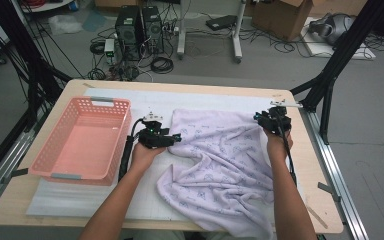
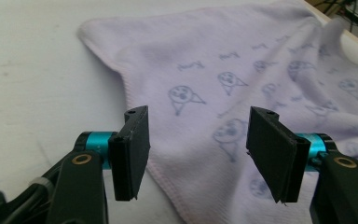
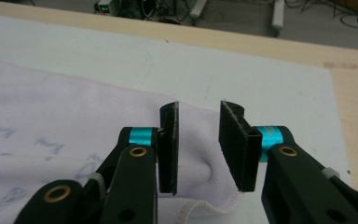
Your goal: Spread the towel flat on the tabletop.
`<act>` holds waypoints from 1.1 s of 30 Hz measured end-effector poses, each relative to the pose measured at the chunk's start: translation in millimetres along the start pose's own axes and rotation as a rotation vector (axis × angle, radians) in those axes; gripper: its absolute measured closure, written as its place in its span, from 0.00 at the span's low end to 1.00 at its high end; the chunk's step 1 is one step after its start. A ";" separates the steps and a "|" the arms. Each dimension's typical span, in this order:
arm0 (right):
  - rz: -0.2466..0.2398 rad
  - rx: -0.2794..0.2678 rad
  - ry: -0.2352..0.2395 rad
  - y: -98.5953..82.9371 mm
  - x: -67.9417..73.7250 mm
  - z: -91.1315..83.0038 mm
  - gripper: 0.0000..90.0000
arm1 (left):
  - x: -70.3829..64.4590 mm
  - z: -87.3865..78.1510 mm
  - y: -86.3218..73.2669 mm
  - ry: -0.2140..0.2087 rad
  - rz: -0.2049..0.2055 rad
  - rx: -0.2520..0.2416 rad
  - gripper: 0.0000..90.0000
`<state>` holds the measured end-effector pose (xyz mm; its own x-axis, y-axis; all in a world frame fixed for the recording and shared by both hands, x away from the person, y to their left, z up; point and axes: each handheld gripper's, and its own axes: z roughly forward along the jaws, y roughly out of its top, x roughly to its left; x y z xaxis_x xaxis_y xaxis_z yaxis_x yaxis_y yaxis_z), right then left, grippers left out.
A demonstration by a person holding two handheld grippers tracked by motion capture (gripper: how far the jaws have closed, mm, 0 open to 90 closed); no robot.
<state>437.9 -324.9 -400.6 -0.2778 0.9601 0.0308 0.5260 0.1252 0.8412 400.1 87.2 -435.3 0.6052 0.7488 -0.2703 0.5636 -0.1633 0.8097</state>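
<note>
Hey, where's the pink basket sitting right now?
In the high view the pink basket stands on the table's left side, just left of the left gripper and apart from the lilac towel.

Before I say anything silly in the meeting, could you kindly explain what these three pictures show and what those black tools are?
Gladly. No robot arm is here: a person at a table holds a two-jaw tool in each hand. The high view looks down on the table; the left gripper and right gripper sit at either side of a lilac printed towel, which lies rumpled on a white mat. A pink basket stands to the left with nothing in it. The other two pictures come from small cameras riding on the tools, each looking along its own black jaws. In the left gripper view the jaws stand wide apart over the towel's edge. In the right gripper view they stand apart around a raised fold at a corner. Nothing is held yet.
</note>
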 end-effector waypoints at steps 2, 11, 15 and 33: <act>0.000 -0.017 0.026 2.1 1.2 -9.8 0.71 | -4.6 -0.4 -1.5 -0.020 0.008 0.012 0.42; -0.063 -0.008 0.104 -12.1 10.3 -39.3 0.70 | -37.6 5.5 -3.3 -0.097 0.108 0.061 0.42; -0.079 0.024 0.132 -18.7 14.5 -45.8 0.68 | -47.0 18.0 -7.0 -0.091 0.135 0.100 0.42; -0.109 0.048 0.185 -37.6 23.1 -49.8 0.67 | -10.0 22.1 8.4 0.289 0.172 0.033 0.96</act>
<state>371.6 -319.8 -404.5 -0.4751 0.8788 0.0434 0.5216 0.2415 0.8183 411.2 64.2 -437.3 0.5116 0.8586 0.0314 0.4879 -0.3204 0.8120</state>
